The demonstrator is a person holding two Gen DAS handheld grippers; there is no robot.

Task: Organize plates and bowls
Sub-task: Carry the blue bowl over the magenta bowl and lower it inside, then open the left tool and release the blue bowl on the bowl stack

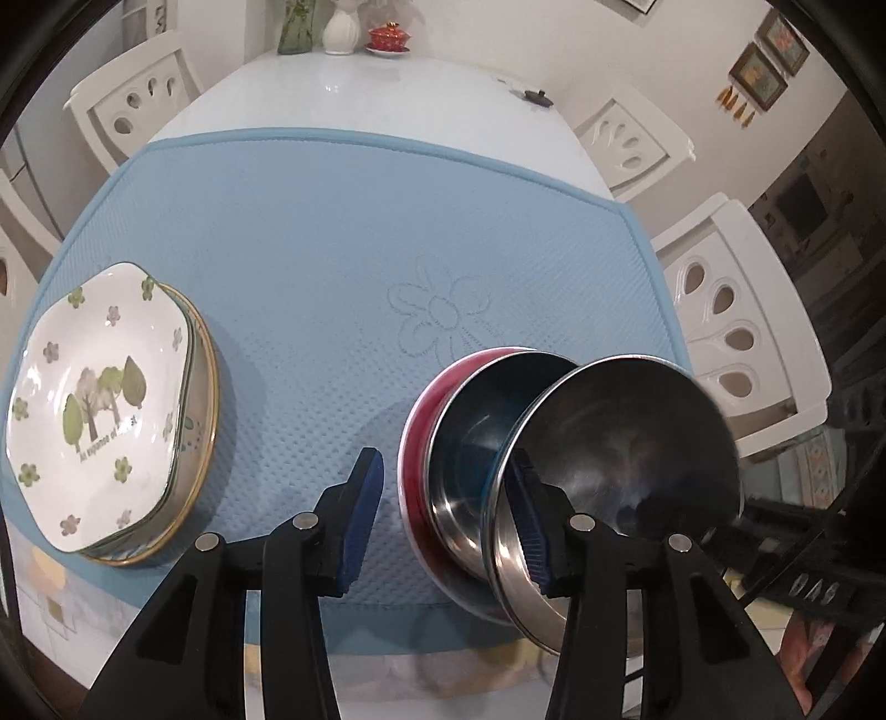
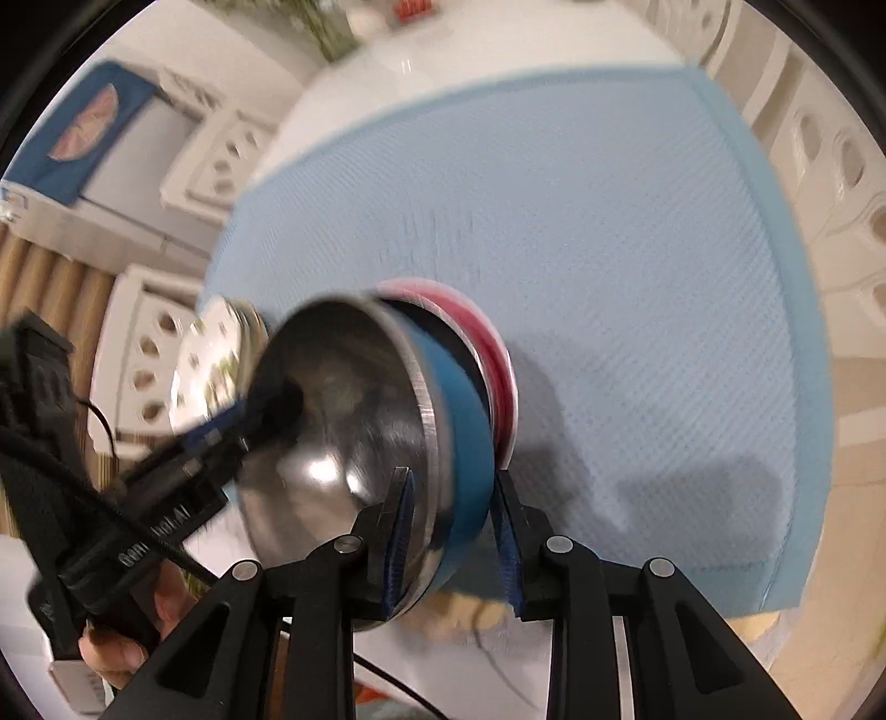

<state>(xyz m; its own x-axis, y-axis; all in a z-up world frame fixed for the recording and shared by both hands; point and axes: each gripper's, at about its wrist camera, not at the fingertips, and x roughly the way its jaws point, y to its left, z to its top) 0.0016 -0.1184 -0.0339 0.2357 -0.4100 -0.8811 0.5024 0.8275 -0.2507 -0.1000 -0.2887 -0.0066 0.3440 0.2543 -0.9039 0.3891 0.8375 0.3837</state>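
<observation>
A blue-sided steel bowl (image 1: 620,448) is tilted above a stack of two bowls, a dark-rimmed steel one (image 1: 470,443) inside a red one (image 1: 421,421), on the blue mat (image 1: 332,249). My right gripper (image 2: 451,531) is shut on the blue-sided bowl's rim (image 2: 443,443); one finger is inside the bowl, the other on its blue wall. My left gripper (image 1: 448,515) is open, its left finger (image 1: 360,509) over bare mat and its right finger (image 1: 531,526) beside the tilted bowl's rim. A stack of plates topped by a white tree-print plate (image 1: 99,399) lies at the mat's left.
The mat covers a white table (image 1: 387,94) with a vase, a green bag and a red lidded cup (image 1: 387,39) at its far end. White chairs (image 1: 736,332) stand along both sides. The right wrist view is motion-blurred.
</observation>
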